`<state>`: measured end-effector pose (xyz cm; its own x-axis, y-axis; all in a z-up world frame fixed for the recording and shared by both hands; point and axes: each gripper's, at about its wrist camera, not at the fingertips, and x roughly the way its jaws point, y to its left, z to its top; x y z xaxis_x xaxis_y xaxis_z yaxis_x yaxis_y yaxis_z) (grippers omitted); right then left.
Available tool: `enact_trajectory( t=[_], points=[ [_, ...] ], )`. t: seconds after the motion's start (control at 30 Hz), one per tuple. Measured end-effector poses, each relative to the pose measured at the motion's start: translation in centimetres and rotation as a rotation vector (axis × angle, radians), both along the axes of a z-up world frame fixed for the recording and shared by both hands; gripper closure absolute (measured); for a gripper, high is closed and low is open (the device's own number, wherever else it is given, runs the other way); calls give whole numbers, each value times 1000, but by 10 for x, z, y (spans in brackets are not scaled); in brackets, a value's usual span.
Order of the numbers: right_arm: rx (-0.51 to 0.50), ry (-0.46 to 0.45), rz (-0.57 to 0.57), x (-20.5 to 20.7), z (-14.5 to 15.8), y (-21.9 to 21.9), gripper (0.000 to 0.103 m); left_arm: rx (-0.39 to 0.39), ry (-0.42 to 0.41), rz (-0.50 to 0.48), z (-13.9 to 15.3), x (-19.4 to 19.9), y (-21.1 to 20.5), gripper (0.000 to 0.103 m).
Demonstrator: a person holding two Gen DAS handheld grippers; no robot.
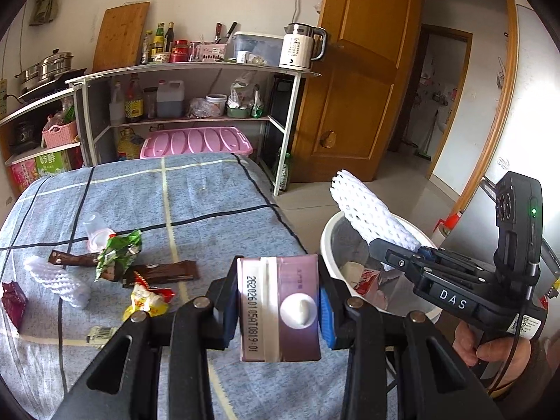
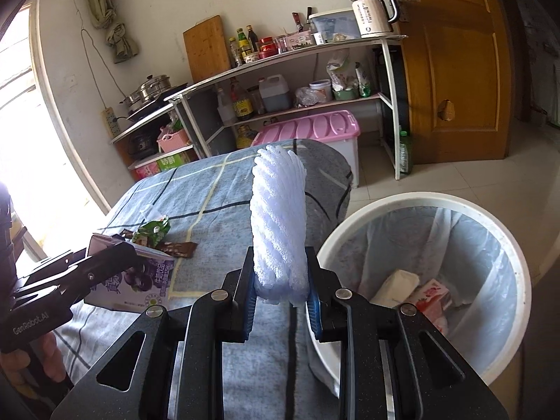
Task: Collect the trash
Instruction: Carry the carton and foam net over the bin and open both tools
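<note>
My left gripper point(image 1: 278, 309) is shut on a purple drink carton point(image 1: 280, 308), held above the blue checked table point(image 1: 210, 192) near its right edge; the carton also shows in the right wrist view point(image 2: 147, 280). My right gripper point(image 2: 280, 301) is shut on a white foam net sleeve point(image 2: 278, 224), held upright beside the white trash bin point(image 2: 507, 245). In the left wrist view the sleeve point(image 1: 371, 210) stands over the bin's rim point(image 1: 327, 231). The bin holds a plastic liner and some wrappers.
On the table lie a green wrapper point(image 1: 119, 253), brown wrappers point(image 1: 164, 273), a second foam net point(image 1: 57, 280), a yellow-red wrapper point(image 1: 148, 301), a clear cup point(image 1: 94, 231) and a dark red packet point(image 1: 14, 301). Shelves with bottles and a wooden door stand behind.
</note>
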<state>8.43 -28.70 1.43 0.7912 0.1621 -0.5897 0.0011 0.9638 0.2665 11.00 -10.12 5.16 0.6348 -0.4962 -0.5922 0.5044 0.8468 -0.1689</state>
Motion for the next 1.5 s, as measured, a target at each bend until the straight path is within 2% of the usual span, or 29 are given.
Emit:
enact_trajectory(
  t=[0.33,0.7,0.9,1.03,1.17,1.5],
  points=[
    [-17,18,-127,-24,-4,-62,78,7,-9,-148,-1,-7,-81,64],
    [-42,114,-225,-35,-24,-110,78,32,14,-237,-13,-10,-142,64],
    [-58,158,-252,-34,-33,-118,76,34,38,-239,-22,-9,-151,63],
    [-72,173,-261,-31,-36,-119,72,39,42,-236,-25,-7,-151,46],
    [-75,178,-264,-31,-38,-117,60,31,47,-229,-24,-6,-147,40],
    [-76,158,-257,-32,-31,-107,60,16,42,-187,-18,-7,-123,39]
  ],
)
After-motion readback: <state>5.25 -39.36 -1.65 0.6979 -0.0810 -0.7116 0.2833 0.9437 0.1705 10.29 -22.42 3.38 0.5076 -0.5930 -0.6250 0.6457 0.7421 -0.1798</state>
